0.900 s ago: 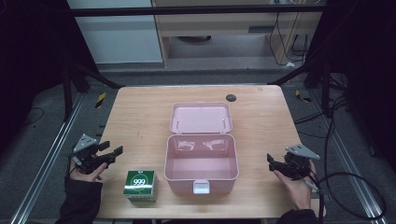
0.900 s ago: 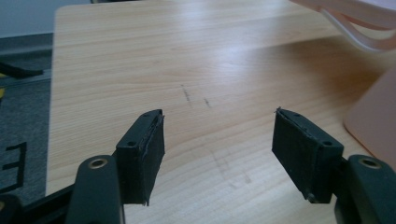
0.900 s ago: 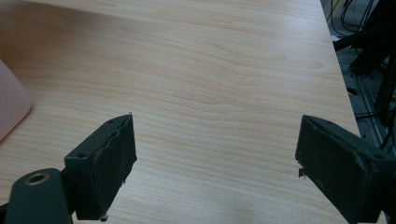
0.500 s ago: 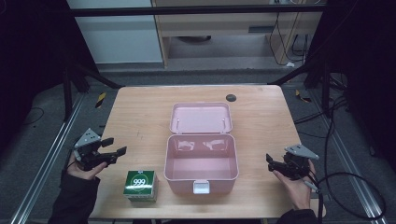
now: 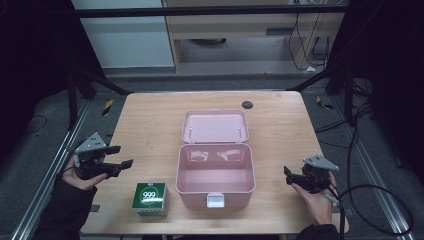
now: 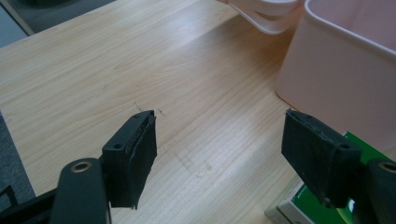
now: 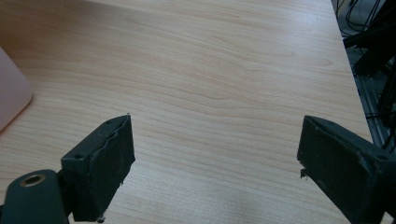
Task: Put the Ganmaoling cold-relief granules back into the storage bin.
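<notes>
An open pink box (image 5: 215, 172) stands mid-table with its lid (image 5: 215, 126) laid back behind it; the inside looks empty. A green and white carton marked 999 (image 5: 150, 198) lies at the front left, just left of the box. My left gripper (image 5: 121, 156) hovers open above the table's left edge, up and left of the carton, with nothing between its jaws. In the left gripper view the carton (image 6: 322, 209) shows past the right jaw and the box wall (image 6: 345, 70) at the right. My right gripper (image 5: 288, 175) is open near the right front, empty, right of the box.
A small dark round disc (image 5: 247, 104) sits at the back of the table (image 5: 150, 125). Cables (image 5: 370, 200) trail on the floor to the right. Metal frame rails (image 5: 45, 185) run along both sides of the table.
My left gripper has lifted slightly and moved a little right, toward the table. The right gripper has hardly moved.
</notes>
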### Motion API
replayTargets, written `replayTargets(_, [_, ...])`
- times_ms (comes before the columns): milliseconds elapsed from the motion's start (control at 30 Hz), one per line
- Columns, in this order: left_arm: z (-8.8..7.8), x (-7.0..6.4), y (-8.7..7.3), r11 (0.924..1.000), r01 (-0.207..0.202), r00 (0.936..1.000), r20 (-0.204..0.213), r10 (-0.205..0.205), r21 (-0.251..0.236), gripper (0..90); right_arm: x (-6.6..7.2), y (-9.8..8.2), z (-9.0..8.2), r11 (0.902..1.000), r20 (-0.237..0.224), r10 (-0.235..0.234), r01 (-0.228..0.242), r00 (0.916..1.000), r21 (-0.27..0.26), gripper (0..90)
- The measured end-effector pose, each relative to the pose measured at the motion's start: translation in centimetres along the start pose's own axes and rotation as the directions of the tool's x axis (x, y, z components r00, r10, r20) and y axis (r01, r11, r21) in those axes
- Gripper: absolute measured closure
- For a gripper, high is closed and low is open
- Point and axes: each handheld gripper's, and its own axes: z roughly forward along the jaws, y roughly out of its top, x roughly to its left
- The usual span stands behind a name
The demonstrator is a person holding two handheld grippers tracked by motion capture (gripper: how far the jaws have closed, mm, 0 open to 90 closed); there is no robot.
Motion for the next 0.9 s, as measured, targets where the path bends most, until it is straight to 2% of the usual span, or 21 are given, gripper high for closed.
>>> replayTargets(167, [0.2,-0.4,0.7,0.9976,-0.044,0.9985,0.034,0.042,0.053,23.6,0.0,-0.2,0.2,0.9998,0.008,-0.011,0.01,0.9999,0.015,10.6])
replayTargets(233, [0.2,-0.6,0.8,0.9967,-0.057,0.9978,0.039,0.055,0.058,22.8,0.0,-0.2,0.3,0.9996,0.012,-0.019,0.018,0.9998,0.022,10.4])
replayTargets(267, [0.3,-0.8,1.0,0.9943,-0.08,0.9955,0.057,0.076,0.071,22.4,0.0,-0.3,0.3,0.9996,0.011,-0.018,0.018,0.9998,0.023,10.4])
replayTargets(333, [0.3,-1.0,1.1,0.993,-0.09,0.9941,0.066,0.085,0.076,21.2,0.0,-0.3,0.3,0.9996,0.011,-0.016,0.016,0.9998,0.024,10.3])
replayTargets(400, [0.4,-1.4,1.4,0.9878,-0.122,0.9886,0.099,0.113,0.096,20.6,0.0,-0.3,0.3,0.9996,0.011,-0.016,0.016,0.9998,0.023,10.1])
replayTargets(533, [0.5,-2.1,1.7,0.9729,-0.19,0.9731,0.157,0.169,0.131,18.7,0.0,-0.3,0.4,0.9995,0.007,-0.016,0.016,0.9998,0.026,10.0])
replayTargets(667, [0.8,-2.8,2.1,0.9496,-0.264,0.9501,0.216,0.225,0.17,18.0,0.0,-0.4,0.4,0.9994,0.007,-0.019,0.018,0.9998,0.031,9.4])
replayTargets(700, [0.9,-2.9,2.2,0.946,-0.272,0.9469,0.224,0.23,0.176,17.9,0.0,-0.4,0.5,0.9993,0.009,-0.021,0.021,0.9997,0.03,9.4])
replayTargets(800, [1.0,-3.4,2.4,0.9335,-0.304,0.9309,0.269,0.248,0.191,16.3,0.1,-0.4,0.5,0.9991,0.006,-0.02,0.02,0.9998,0.036,9.2])
replayTargets(867, [1.0,-3.7,2.5,0.9223,-0.329,0.9211,0.284,0.266,0.203,16.2,0.1,-0.5,0.5,0.9989,0.003,-0.029,0.029,0.9996,0.037,9.1])
replayTargets(900, [1.0,-3.7,2.5,0.9223,-0.329,0.9211,0.284,0.266,0.203,15.8,0.1,-0.5,0.6,0.9988,0.002,-0.032,0.032,0.9995,0.037,9.1])
